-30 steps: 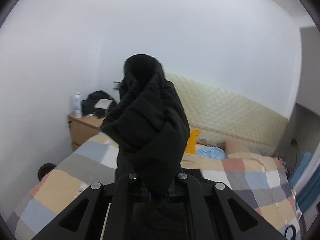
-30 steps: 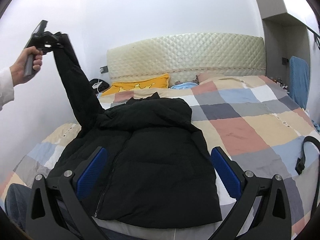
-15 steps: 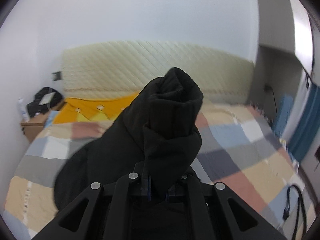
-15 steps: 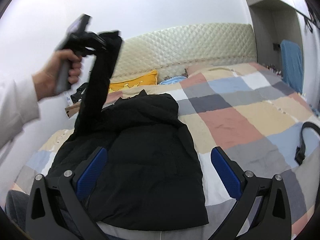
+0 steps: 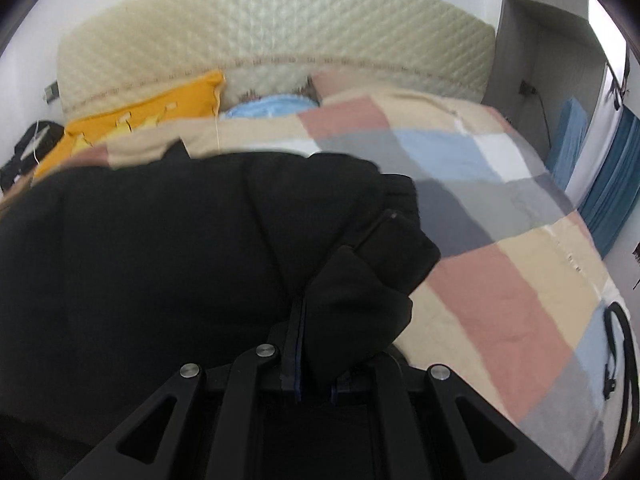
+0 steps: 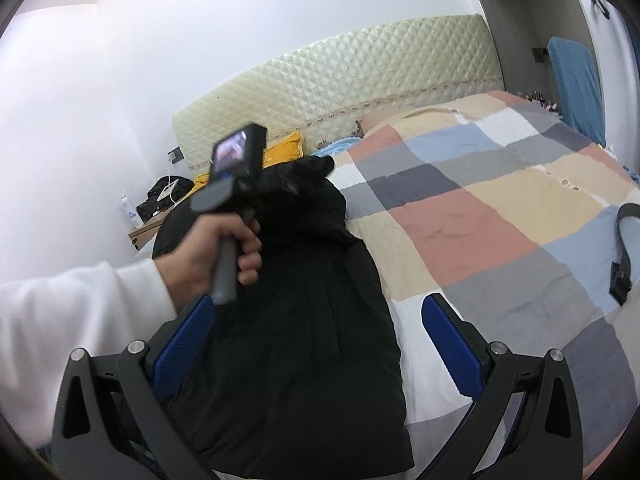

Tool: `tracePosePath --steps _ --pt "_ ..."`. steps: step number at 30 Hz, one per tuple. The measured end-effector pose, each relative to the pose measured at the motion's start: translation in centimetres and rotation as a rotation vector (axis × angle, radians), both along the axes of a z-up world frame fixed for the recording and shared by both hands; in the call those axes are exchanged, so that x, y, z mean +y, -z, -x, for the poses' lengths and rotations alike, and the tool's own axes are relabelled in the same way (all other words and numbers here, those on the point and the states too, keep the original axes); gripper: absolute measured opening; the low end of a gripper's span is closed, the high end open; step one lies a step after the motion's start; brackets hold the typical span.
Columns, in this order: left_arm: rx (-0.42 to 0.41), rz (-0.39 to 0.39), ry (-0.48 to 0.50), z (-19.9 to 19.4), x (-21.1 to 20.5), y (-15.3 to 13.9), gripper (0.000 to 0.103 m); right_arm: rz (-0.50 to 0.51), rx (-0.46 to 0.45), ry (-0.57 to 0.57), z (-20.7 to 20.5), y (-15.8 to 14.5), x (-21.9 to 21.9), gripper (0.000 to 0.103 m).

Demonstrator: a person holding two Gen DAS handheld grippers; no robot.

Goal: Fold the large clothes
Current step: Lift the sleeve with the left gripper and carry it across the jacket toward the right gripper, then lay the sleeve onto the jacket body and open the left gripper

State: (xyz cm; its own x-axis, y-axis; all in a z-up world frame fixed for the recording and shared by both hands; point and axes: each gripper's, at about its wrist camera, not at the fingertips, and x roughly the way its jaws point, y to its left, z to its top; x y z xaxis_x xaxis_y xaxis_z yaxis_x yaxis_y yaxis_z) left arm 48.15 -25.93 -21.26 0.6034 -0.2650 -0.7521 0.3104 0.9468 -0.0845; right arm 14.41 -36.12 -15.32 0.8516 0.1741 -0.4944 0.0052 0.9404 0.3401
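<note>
Since a second ago the left gripper (image 5: 314, 360), clamped on the sleeve (image 5: 372, 280), has come down over the black jacket (image 6: 304, 320) on the bed (image 6: 480, 216), probably to fold it inward, while the right gripper (image 6: 316, 340) waits wide open.

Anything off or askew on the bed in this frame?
Nothing damaged or spilled. The black jacket lies flat on the quilt, its sleeve cuff pinched in the shut left gripper mid-fold. A black strap lies loose at the quilt's right edge, clear of the jacket.
</note>
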Motion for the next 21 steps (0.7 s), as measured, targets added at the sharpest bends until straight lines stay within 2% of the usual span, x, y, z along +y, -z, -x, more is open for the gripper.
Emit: tracePosePath --steps 3,7,12,16,19,21 --pt "0.014 -0.004 -0.007 -0.6 0.1 2.4 0.008 -0.013 0.014 -0.005 -0.3 0.5 0.0 0.103" --pt "0.018 -0.051 -0.009 -1.0 -0.4 4.3 0.008 -0.019 0.029 -0.010 -0.8 0.9 0.1 0.103" --pt "-0.019 -0.070 -0.053 0.0 -0.5 3.7 0.011 -0.012 0.045 -0.007 -1.1 1.5 0.2 0.103" --pt "0.003 -0.118 -0.097 0.8 -1.2 2.8 0.013 -0.001 0.033 0.004 -1.0 1.4 0.1 0.103" --pt "0.020 -0.148 -0.104 1.8 -1.3 1.4 0.022 0.012 0.019 0.008 -0.7 1.3 0.1 0.103" --pt "0.025 -0.133 -0.118 2.8 -0.6 0.1 0.045 0.020 0.013 0.012 -0.6 1.2 0.1 0.103"
